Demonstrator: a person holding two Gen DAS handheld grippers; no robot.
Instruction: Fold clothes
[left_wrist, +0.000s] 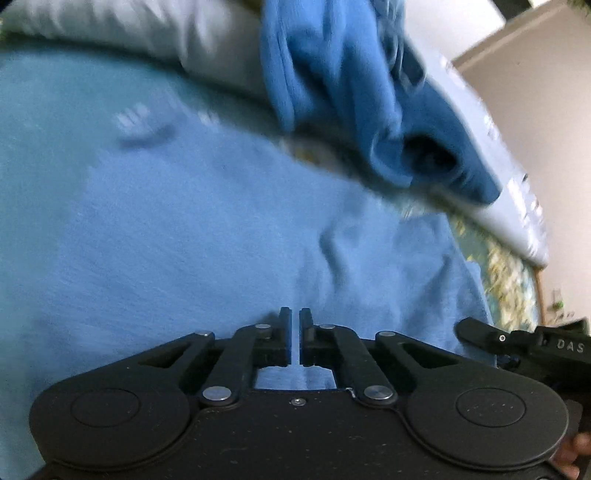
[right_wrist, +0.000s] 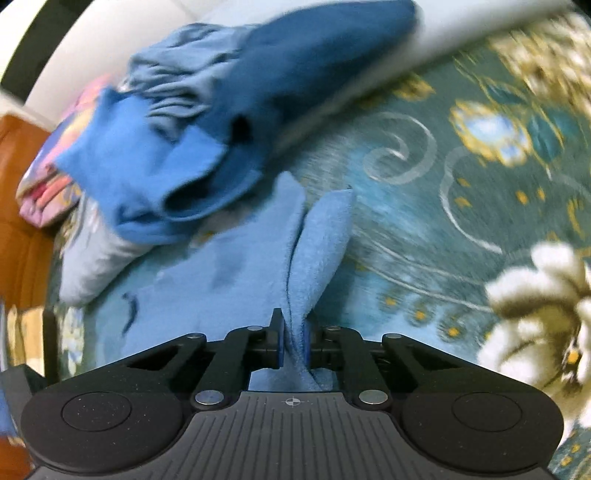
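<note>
The right gripper is pinching the light blue garment's edge; the left gripper, nearly closed, is holding nothing. Mid-fold, seemingly; next, carrying that edge across.

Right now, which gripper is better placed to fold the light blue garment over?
The right gripper: it already pinches an edge of the light blue garment. The left gripper is nearly shut with nothing visible between its fingers.

The left gripper is seen nearly closed above a light blue garment; a darker blue garment is bunched beyond.
</note>
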